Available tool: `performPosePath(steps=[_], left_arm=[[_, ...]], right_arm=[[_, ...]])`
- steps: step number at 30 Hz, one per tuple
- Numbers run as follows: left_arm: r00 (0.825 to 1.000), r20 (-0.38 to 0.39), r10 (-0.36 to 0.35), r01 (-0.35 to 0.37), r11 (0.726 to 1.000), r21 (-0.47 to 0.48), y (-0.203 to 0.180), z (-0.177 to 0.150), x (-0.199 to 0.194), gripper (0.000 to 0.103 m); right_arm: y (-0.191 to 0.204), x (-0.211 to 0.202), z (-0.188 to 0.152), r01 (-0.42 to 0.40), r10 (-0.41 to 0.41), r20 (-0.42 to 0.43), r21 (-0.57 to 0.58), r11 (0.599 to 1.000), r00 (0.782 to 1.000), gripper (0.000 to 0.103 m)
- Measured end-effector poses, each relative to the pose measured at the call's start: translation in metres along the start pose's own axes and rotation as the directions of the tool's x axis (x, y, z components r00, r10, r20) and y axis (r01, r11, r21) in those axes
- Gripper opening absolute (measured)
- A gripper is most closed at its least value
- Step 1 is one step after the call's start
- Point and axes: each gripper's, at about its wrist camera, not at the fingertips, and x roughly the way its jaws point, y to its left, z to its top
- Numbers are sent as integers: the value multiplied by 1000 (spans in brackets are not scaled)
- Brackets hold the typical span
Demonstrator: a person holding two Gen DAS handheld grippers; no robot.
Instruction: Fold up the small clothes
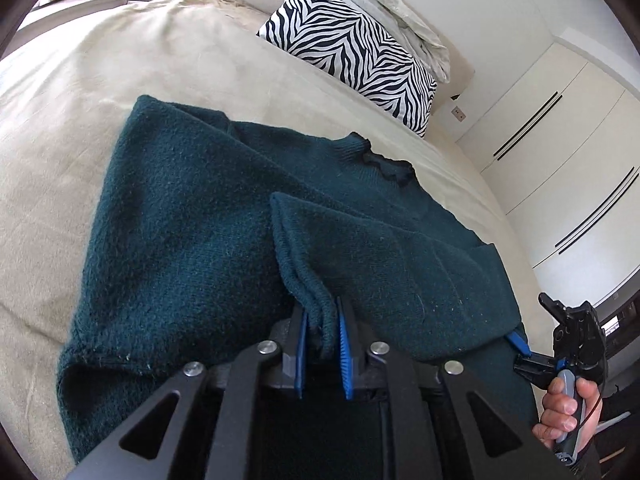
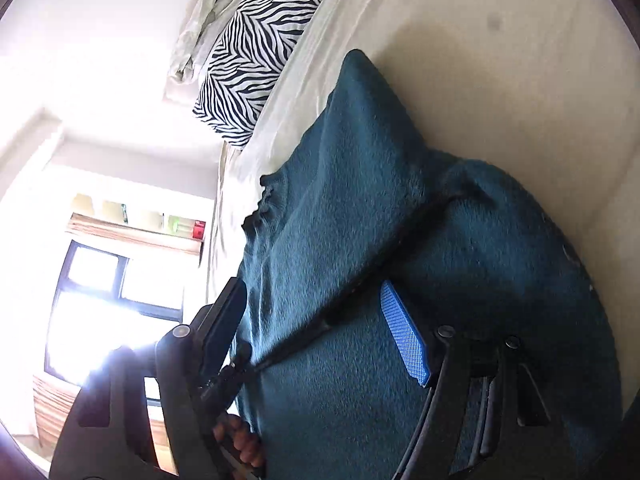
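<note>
A dark teal sweater (image 1: 192, 216) is spread on a beige bed (image 1: 120, 48), its collar toward 1 o'clock, near a zebra pillow (image 1: 352, 52). A folded cuff is pinched between the blue pads of the left hand-held gripper (image 1: 323, 344) at 6 o'clock. The right hand-held gripper (image 2: 320, 328) is spread wide, with knit lying between its fingers. The sweater is judged soft, thick, limp and fuzzy rather than slippery; hems and cuffs are judged the firmest places to grasp.
</note>
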Motion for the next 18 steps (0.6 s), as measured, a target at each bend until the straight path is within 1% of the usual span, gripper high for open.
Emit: performPosePath(steps=[1,3,6,8,9,10,11,13,14,15,17,18], left_arm=[[1000,0,4,-4,1000,5,-2,0,0,17],[1000,1,1,-1,1000,0,-4,3,-1,23],[1000,7,4,-4,1000,6,-8,7,1,26],[1000,2,14,-14,1000,12,-9,10,5,26],[1000,1,17,-17,1000,13,-9,11,8,27],[1000,1,21,-21,1000,14,-10,12,10,27],[1000,1,27,-27,1000,16,-11,13,12,26],[999,6,38,-38,999,16,-14,13,12,27],[999,10,36,-36,999,18,-16,13,11,31],[999,13,35,-35,999,17,-18,13,9,32],[998,50,29,-30,999,31,-25,13,-1,35],[996,79,34,-38,998,53,-30,13,-7,36]], right_arm=[[-2,4,9,-3,3,13,22,1000,1000,69],[-9,3,24,-33,28,76,76,997,997,69],[-26,-16,38,-105,76,191,146,984,979,64],[-42,-27,38,-149,99,246,194,970,964,47],[-50,-30,37,-170,113,263,207,963,958,43],[-56,-31,35,-189,127,275,211,959,953,36],[-58,-30,33,-186,126,278,199,962,952,31],[-53,-27,30,-156,110,278,151,976,954,31],[-51,-25,29,-139,97,268,139,980,959,34],[-48,-25,30,-135,96,255,140,981,962,34],[-46,-28,27,-127,92,220,153,980,971,40],[-43,-33,22,-123,90,209,153,980,974,41]])
